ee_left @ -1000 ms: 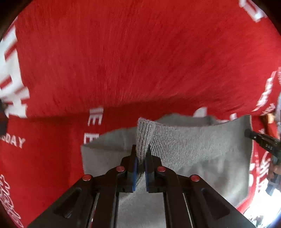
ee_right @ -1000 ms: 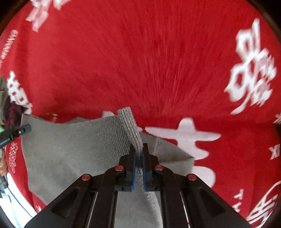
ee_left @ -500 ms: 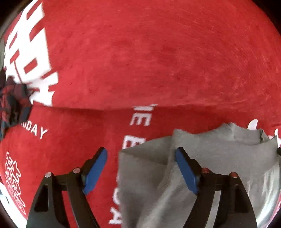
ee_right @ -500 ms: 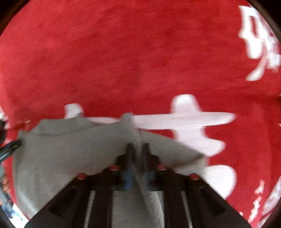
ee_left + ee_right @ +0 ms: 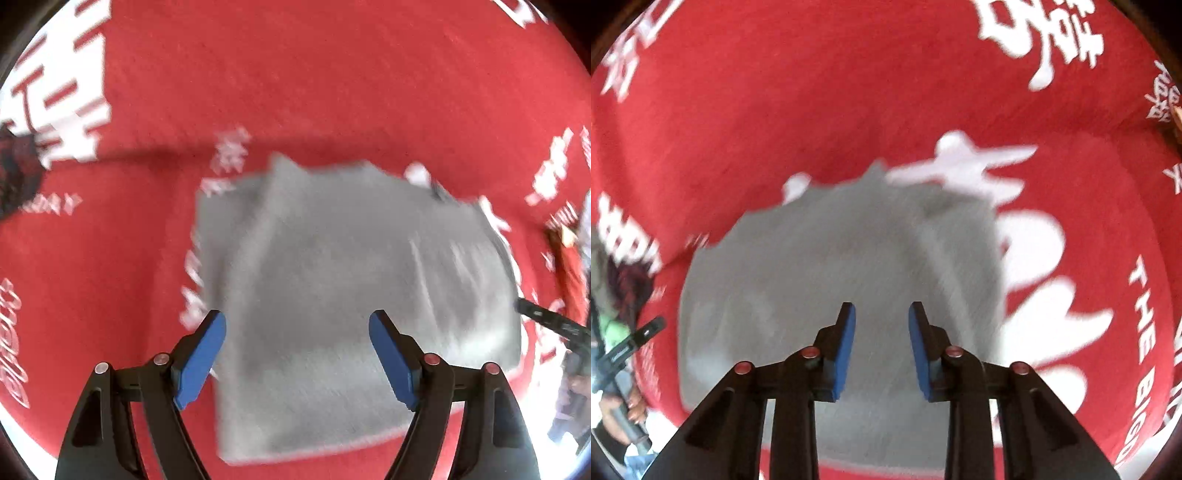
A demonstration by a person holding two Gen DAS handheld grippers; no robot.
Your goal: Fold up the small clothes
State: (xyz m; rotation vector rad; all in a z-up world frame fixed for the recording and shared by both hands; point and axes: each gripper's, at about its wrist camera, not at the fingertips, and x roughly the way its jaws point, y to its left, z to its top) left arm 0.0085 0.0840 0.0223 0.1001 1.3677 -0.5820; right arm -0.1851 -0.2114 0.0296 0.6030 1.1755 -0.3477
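Note:
A grey knit garment (image 5: pixel 332 280) lies folded flat on the red cloth with white lettering (image 5: pixel 295 74). My left gripper (image 5: pixel 297 325) hangs above its near part, jaws wide open and empty, blue pads (image 5: pixel 201 354) on either side. The garment also shows in the right wrist view (image 5: pixel 831 266). My right gripper (image 5: pixel 882 314) is above it, jaws partly open and empty. The frames are motion-blurred.
A dark red patterned cloth (image 5: pixel 14 177) lies at the far left edge. The other gripper's black finger (image 5: pixel 550 321) shows at the right of the left wrist view, and at the left of the right wrist view (image 5: pixel 631 339).
Both grippers were shut on a raised fold of the grey garment. The left opened first, then the right. The garment dropped flat and both grippers pulled back above it.

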